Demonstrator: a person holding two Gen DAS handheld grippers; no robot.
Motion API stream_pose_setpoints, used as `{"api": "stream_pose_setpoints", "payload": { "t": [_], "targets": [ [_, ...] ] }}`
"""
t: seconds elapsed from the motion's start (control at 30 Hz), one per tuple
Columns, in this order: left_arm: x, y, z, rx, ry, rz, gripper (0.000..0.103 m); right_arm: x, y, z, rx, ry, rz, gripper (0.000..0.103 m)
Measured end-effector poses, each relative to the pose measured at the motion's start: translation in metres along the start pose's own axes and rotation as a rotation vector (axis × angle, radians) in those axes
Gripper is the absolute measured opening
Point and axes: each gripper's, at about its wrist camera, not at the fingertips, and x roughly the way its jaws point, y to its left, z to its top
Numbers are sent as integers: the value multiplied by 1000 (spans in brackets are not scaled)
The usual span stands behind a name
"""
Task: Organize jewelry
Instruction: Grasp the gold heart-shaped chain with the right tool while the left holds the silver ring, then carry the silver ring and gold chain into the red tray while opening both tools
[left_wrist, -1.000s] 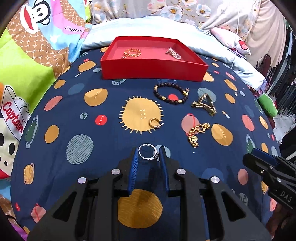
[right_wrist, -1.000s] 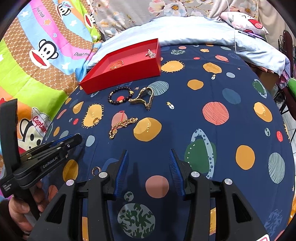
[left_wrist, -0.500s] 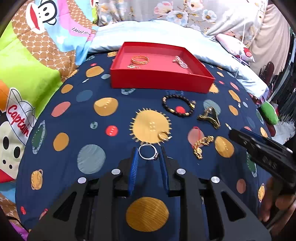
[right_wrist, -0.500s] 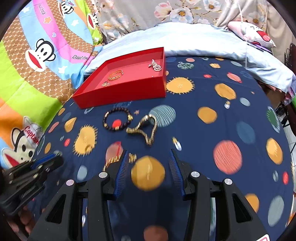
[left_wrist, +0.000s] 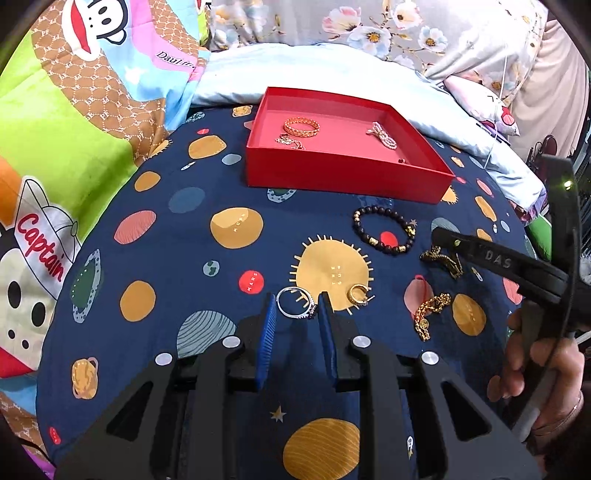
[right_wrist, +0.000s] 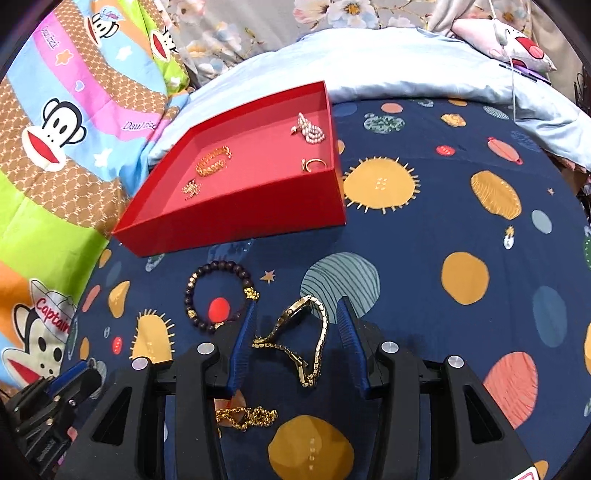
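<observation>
My left gripper (left_wrist: 295, 304) is shut on a silver ring (left_wrist: 295, 302) and holds it above the planet-print bedspread. My right gripper (right_wrist: 295, 314) is open, its fingers either side of a gold watch (right_wrist: 303, 339) lying on the spread. The red tray (left_wrist: 347, 175) holds a gold bangle (left_wrist: 301, 126), a small gold piece (left_wrist: 290, 141) and a pearl piece (left_wrist: 382, 134); the right wrist view also shows a gold ring (right_wrist: 314, 164) in it. A dark bead bracelet (left_wrist: 384, 230), a gold ring (left_wrist: 357, 293) and a gold chain (left_wrist: 428, 314) lie loose.
A light blue pillow (right_wrist: 406, 62) lies behind the tray. A cartoon monkey blanket (left_wrist: 74, 110) rises on the left. The right gripper's body (left_wrist: 498, 262) and the hand holding it show at the right of the left wrist view.
My right gripper has moved forward and left over the spread until its open fingers straddle the gold watch. My left gripper has carried the silver ring forward, toward the tray.
</observation>
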Motion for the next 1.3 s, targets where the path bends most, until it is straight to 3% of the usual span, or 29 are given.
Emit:
{"api": "stream_pose_setpoints", "payload": {
  "t": [0.07, 0.17, 0.3, 0.6, 0.8, 1.03, 1.3],
  "targets": [
    [1, 2, 1, -5, 1, 0, 23, 1, 0, -2, -5, -1, -4, 34],
    [2, 4, 1, -10, 4, 0, 23, 2, -1, -3, -8, 4, 1, 16],
    [2, 4, 0, -10, 3, -3, 23, 1, -2, -4, -4, 1, 6, 9],
    [-4, 1, 3, -7, -11, -8, 23, -26, 0, -3, 5, -59, 24, 8],
    [-12, -5, 21, 8, -47, -15, 23, -58, 4, 17, 0, -134, 58, 8],
    [-18, -18, 72, 44, -135, -28, 23, -68, 16, 55, -27, -187, 101, 8],
    [1, -25, 139, 76, -213, -2, 23, -42, 29, 99, -55, -199, 117, 8]
  ]
}}
